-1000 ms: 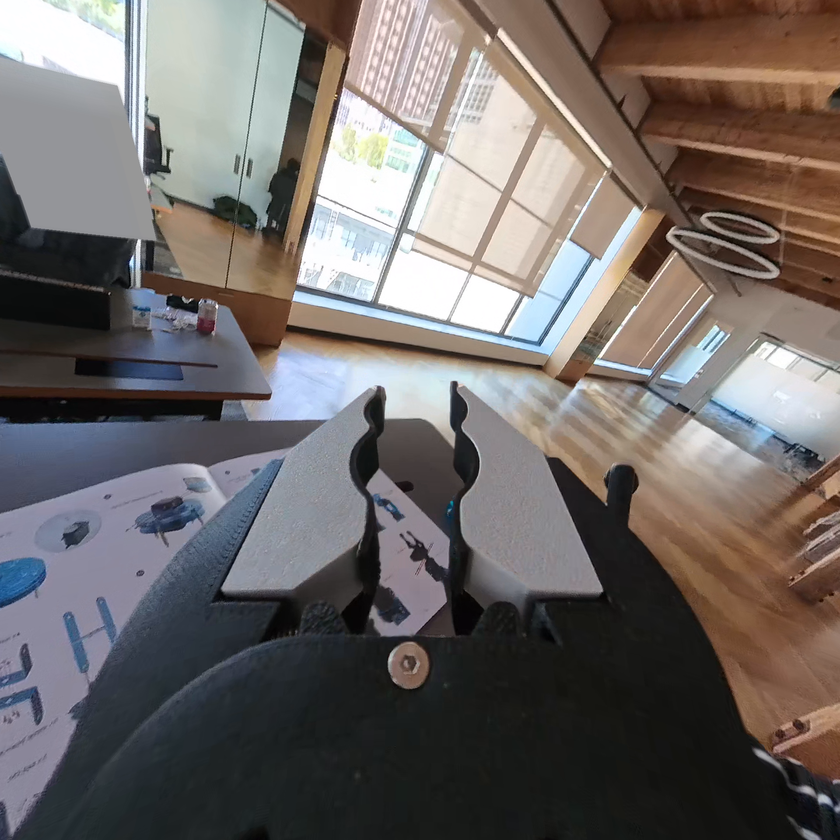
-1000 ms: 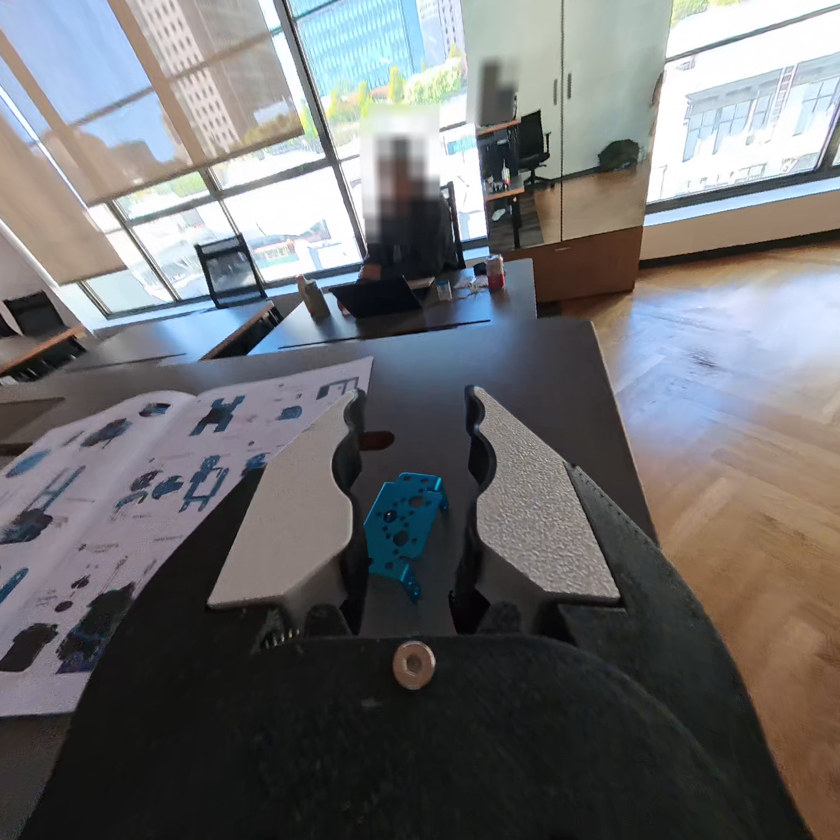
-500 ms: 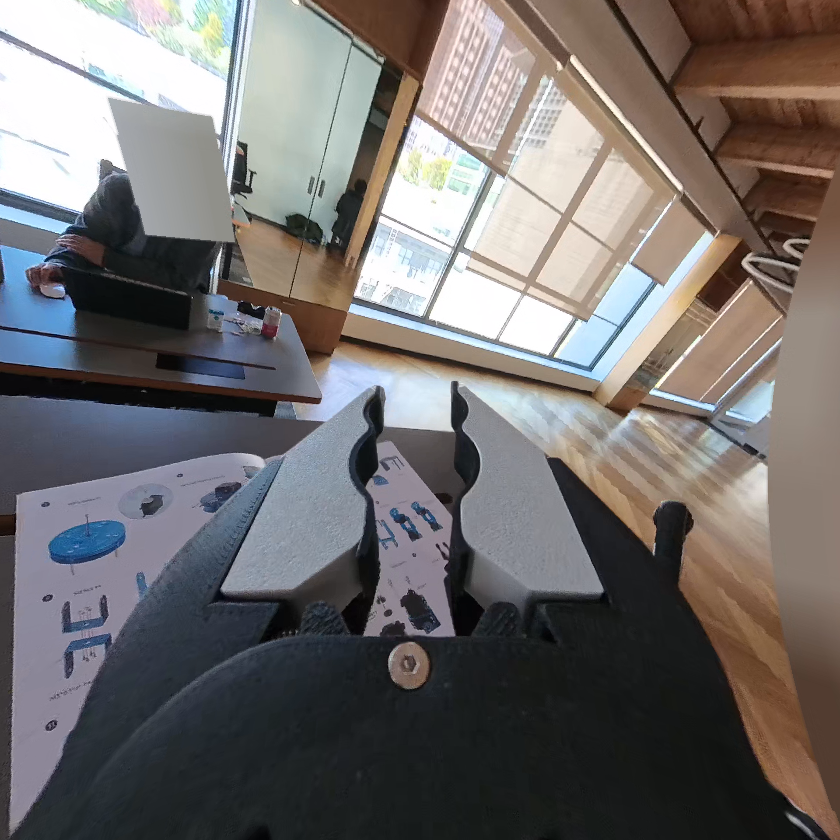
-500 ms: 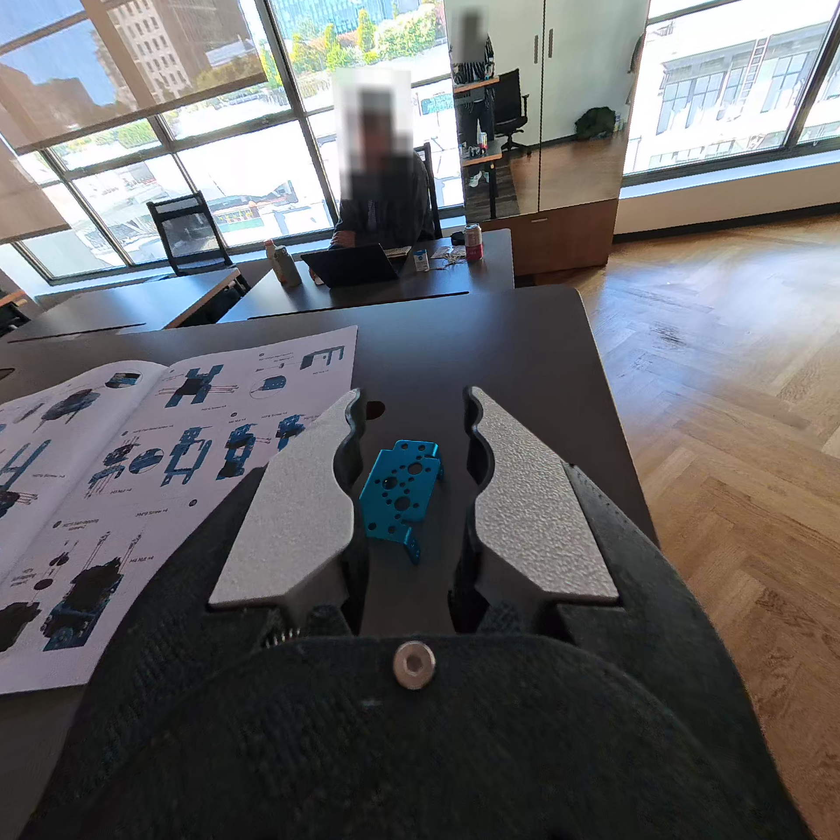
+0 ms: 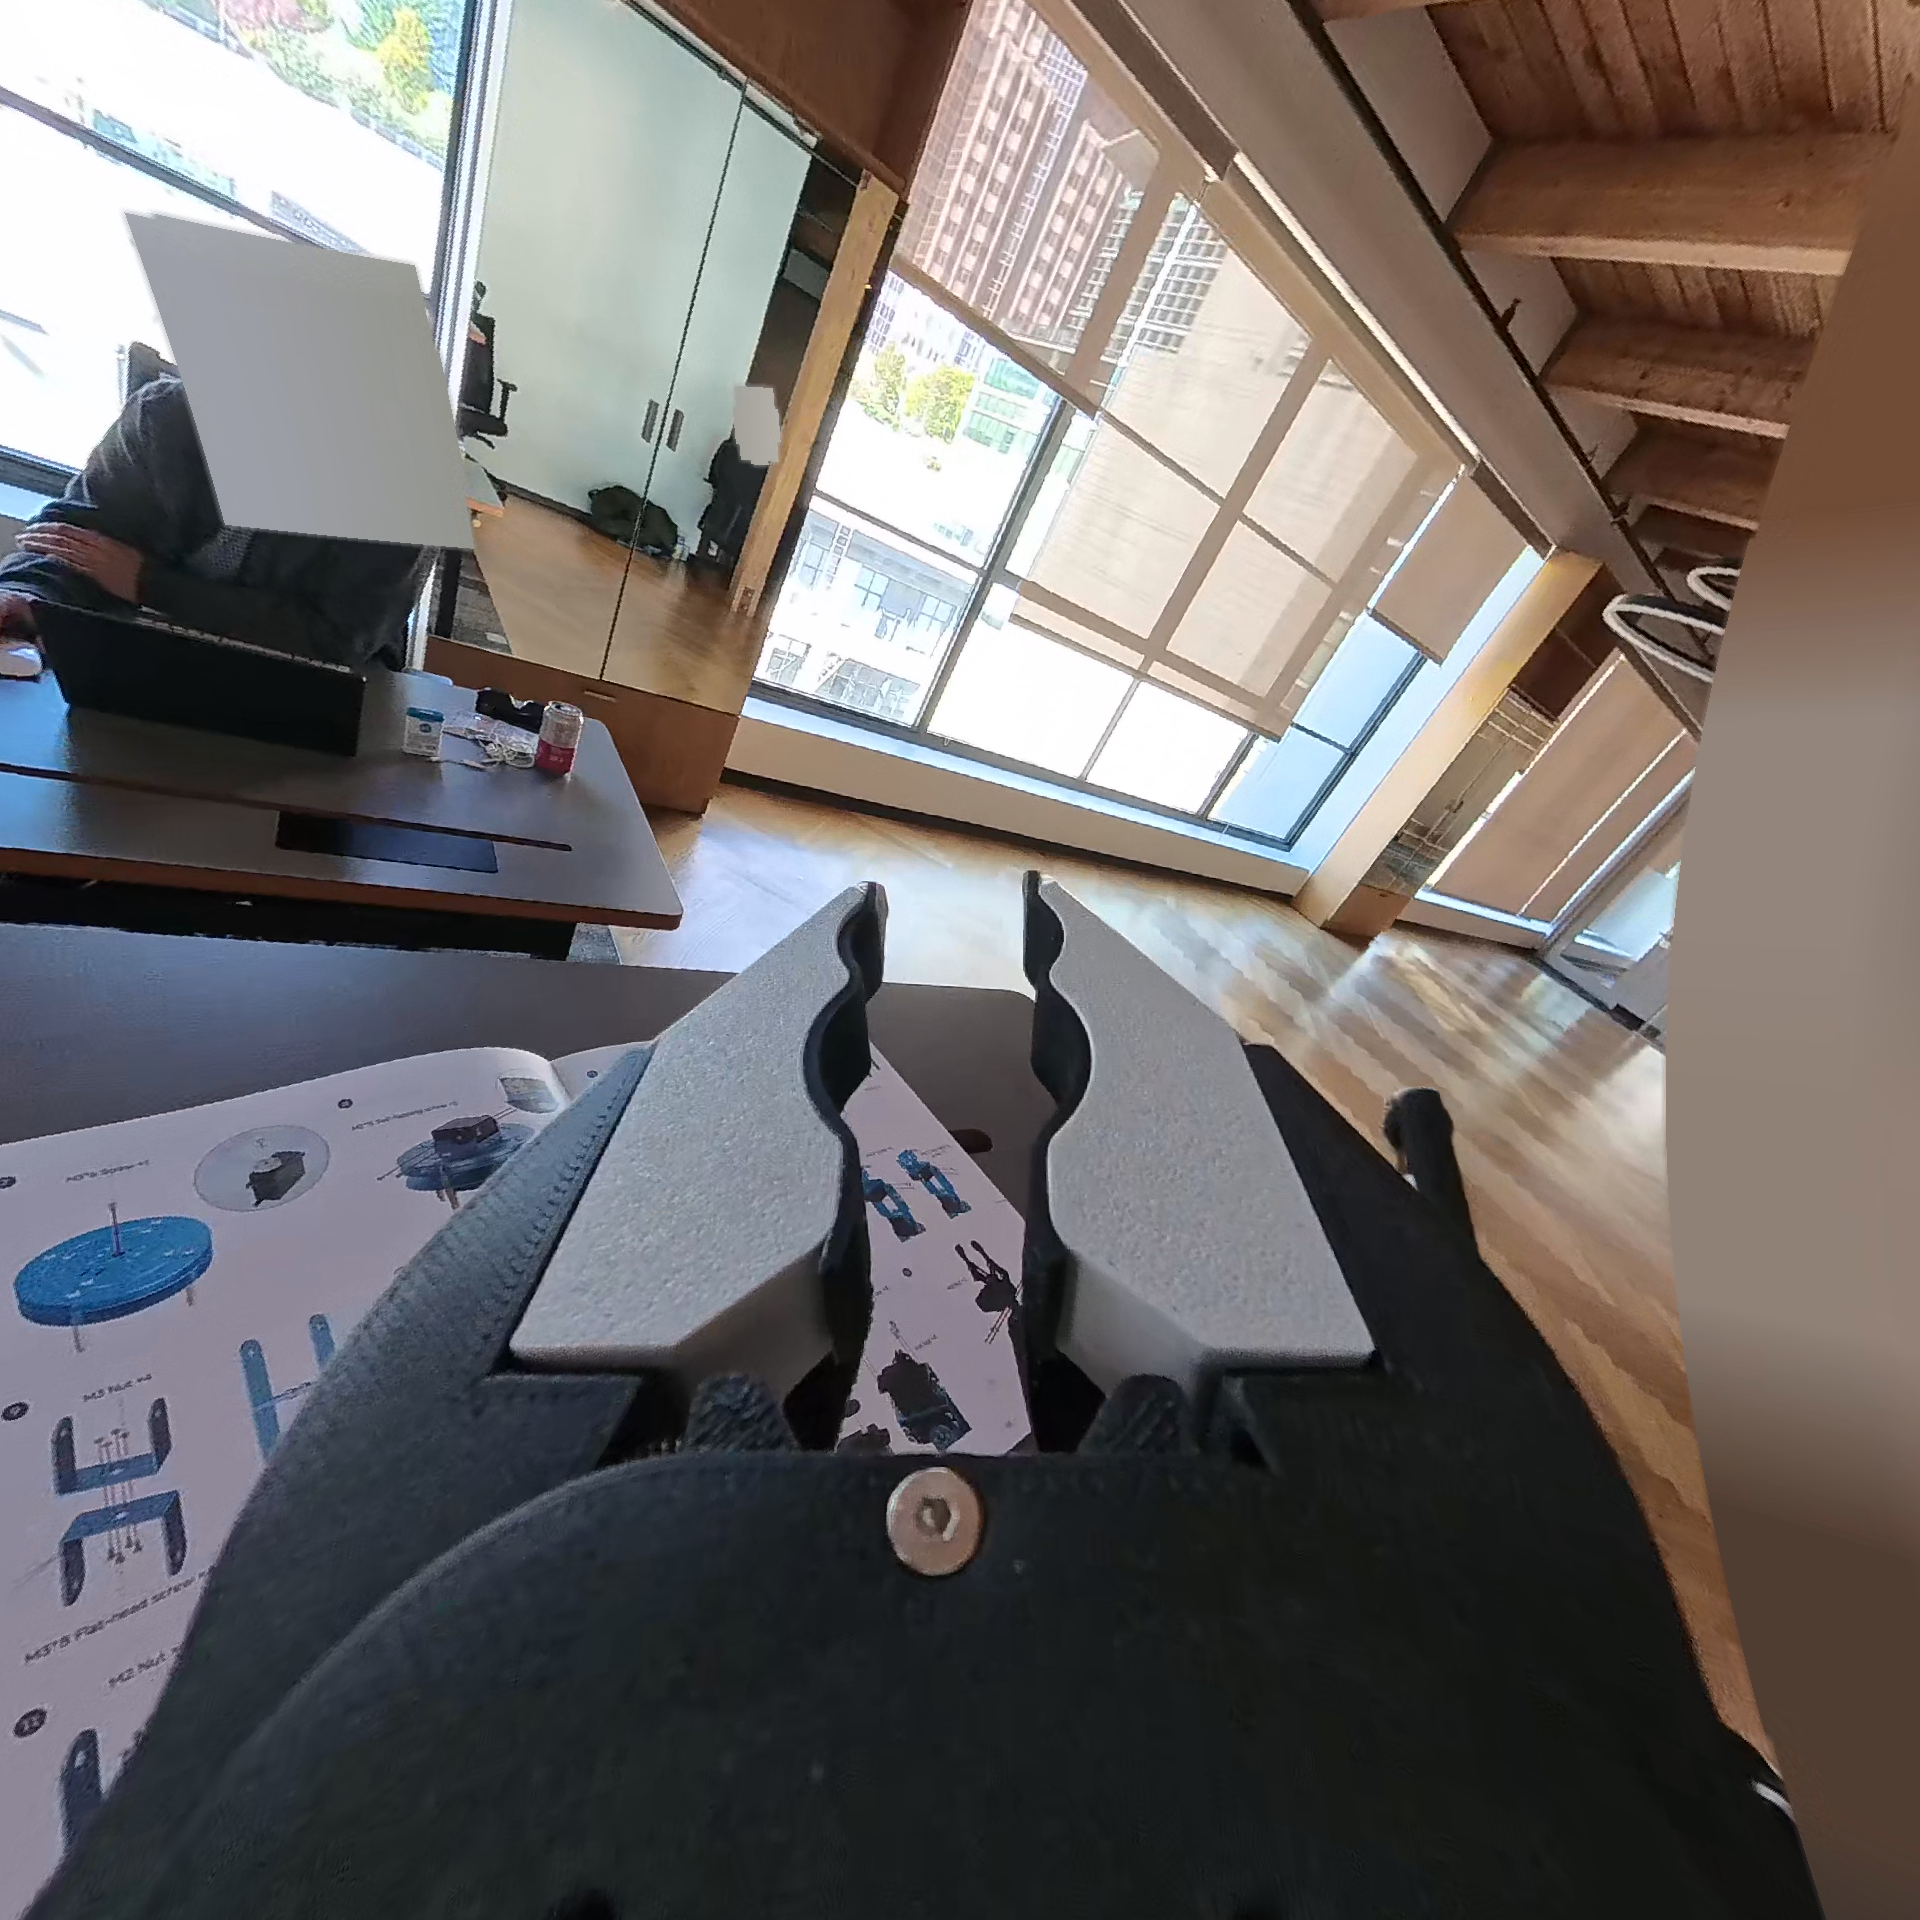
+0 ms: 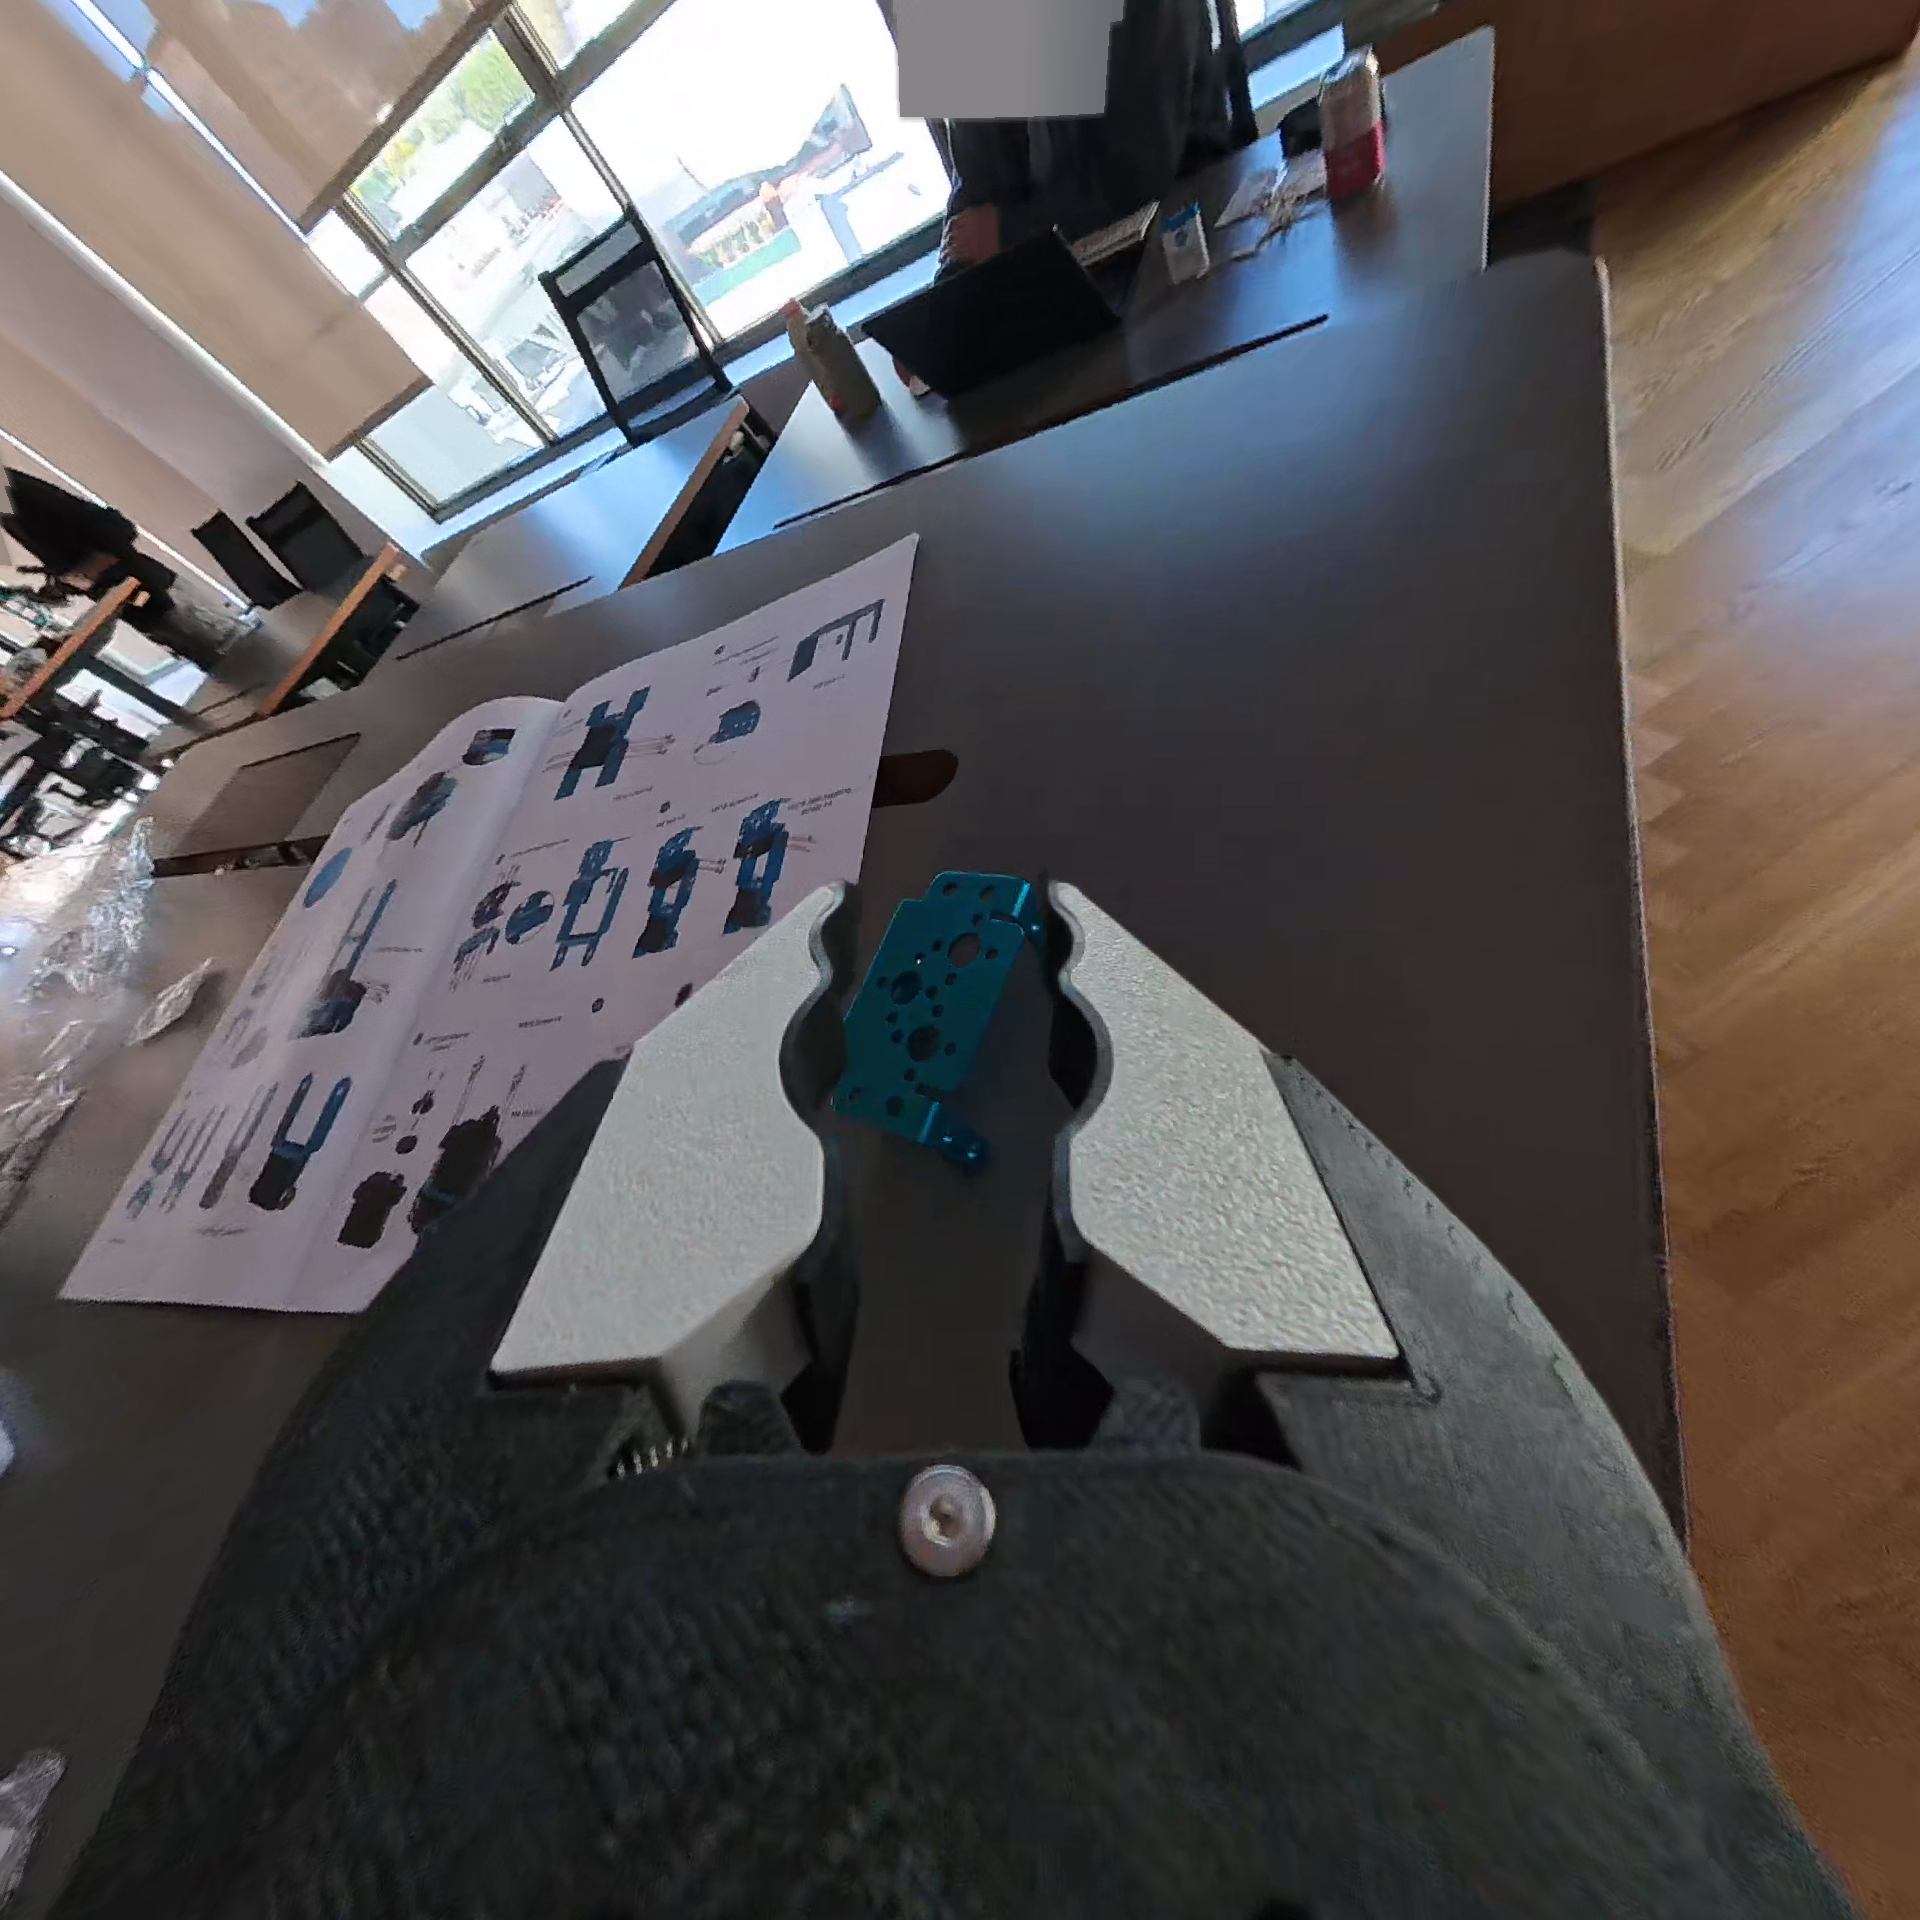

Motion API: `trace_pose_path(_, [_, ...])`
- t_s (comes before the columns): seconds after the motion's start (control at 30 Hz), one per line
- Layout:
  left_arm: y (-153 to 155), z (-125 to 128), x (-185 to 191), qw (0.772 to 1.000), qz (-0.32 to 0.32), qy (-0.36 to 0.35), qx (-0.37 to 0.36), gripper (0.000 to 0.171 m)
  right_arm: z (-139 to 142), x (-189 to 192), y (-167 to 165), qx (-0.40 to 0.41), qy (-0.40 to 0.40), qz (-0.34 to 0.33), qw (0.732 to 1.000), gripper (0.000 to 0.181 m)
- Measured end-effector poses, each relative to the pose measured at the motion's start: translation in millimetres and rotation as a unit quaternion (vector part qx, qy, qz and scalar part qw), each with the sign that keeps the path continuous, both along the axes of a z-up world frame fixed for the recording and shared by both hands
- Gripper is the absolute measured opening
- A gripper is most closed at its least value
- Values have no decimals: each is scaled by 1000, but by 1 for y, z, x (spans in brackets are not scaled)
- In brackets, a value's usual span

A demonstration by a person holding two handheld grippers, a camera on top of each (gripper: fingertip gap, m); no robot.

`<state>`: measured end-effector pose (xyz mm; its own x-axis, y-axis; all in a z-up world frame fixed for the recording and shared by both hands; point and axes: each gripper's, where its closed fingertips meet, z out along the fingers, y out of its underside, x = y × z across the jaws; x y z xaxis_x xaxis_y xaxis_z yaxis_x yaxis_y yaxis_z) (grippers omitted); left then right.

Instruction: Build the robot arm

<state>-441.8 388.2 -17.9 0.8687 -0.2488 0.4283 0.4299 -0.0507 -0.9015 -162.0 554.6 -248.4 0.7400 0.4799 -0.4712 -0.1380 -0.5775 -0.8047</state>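
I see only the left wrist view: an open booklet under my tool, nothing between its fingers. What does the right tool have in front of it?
Observer: A small blue perforated metal bracket lies on the dark table, between the open fingers of the right tool.
Operator: Does it grip the bracket?
Observer: I cannot confirm contact; the fingers stand apart on either side.
Operator: Where is the bracket from the booklet?
Observer: Just off the right edge of the booklet, on bare table.
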Motion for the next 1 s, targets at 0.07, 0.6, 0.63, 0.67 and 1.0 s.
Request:
trace_pose_path(0.07, [0, 1, 2, 1000, 0, 2, 1, 25, -7, -3, -3, -20, -6, 17, 1000, 32])
trace_pose_path(0.6, [-2, 4, 12, 1000, -11, 20, 1, 25, -18, -12, -20, -140, 92, 81, 983, 20])
trace_pose_path(0.63, [-2, 5, 13, 1000, -13, 20, 1, 25, -19, -14, -21, -147, 99, 88, 980, 20])
trace_pose_path(0.67, [-3, 6, 14, 1000, -16, 20, 3, 25, -19, -17, -22, -155, 107, 97, 977, 18])
trace_pose_path(1.0, [-9, 13, 12, 999, -17, 21, 17, 25, 0, -31, -33, -205, 254, 154, 933, 0])
